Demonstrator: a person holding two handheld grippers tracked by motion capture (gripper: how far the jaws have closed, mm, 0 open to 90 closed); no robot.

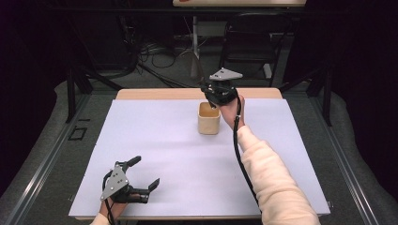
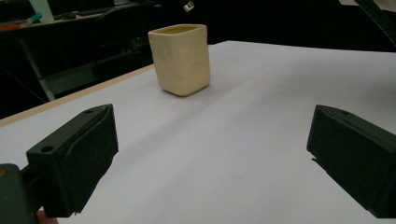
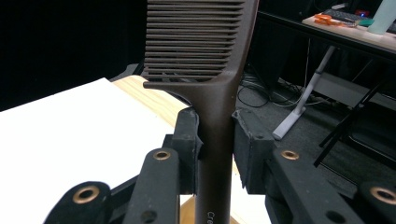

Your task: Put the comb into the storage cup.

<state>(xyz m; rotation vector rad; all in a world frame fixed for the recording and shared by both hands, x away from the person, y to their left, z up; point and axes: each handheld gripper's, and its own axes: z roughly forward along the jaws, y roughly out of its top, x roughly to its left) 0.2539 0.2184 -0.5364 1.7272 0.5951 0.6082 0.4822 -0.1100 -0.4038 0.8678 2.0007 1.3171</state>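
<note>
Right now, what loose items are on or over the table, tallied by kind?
Cream square cup: 1
Dark brown comb, clamped between the right gripper's fingers: 1
Total: 2

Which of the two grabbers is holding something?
The right gripper, up by the cream cup. Its jaws pinch a brown comb; the left gripper rests open on the white sheet with nothing between its jaws.
</note>
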